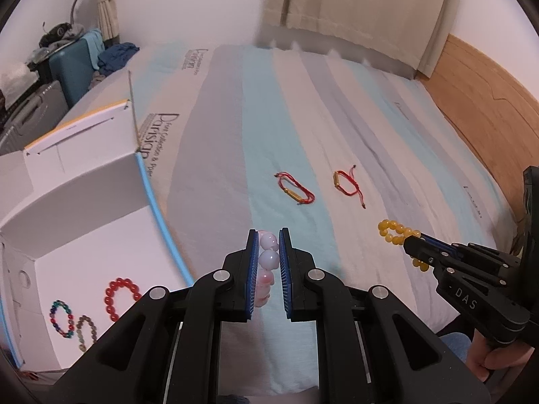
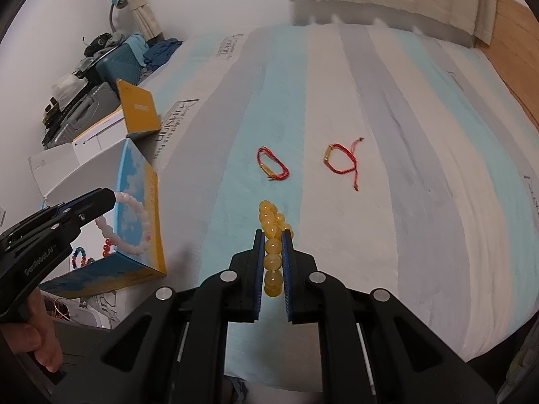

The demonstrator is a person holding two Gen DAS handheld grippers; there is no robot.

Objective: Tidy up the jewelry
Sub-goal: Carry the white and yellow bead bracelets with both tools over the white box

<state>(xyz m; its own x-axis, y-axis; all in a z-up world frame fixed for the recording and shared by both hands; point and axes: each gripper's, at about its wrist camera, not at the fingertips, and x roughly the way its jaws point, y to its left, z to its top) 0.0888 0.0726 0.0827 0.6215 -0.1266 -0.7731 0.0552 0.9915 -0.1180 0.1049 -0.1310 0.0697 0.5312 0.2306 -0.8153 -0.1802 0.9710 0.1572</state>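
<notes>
The bed (image 1: 337,107) fills most of the room from here, its cover a soft, lightly creased cloth in broad stripes of pale blue, grey and cream, with printed lettering near its left edge. Against that left edge sits an open cardboard box (image 1: 84,208), white and smooth inside, its outer walls printed in sky blue and yellow, flaps standing up. On the box floor lie three beaded bracelets: a ring of glossy red beads (image 1: 118,298), a multicoloured one (image 1: 62,318) and a dull brownish one (image 1: 86,331) close beside it. Out on the middle of the bed, well apart from the box, lie two red cord bracelets, thin braided loops each carrying a slim gold bar: the left one (image 1: 296,190) folded into a tight oval, the right one (image 1: 347,183) looser, with tasselled ends trailing. The left tool (image 1: 269,259) is clamped on a pink bead bracelet (image 1: 267,262), its round, milky, smooth beads stacked between the ridged blue pads; in the right wrist view that bracelet hangs as a full ring in front of the box's near wall. The right tool (image 2: 273,256) is clamped on a yellow bead bracelet (image 2: 273,235), waxy amber-like spheres, held above the bed near its front edge.
</notes>
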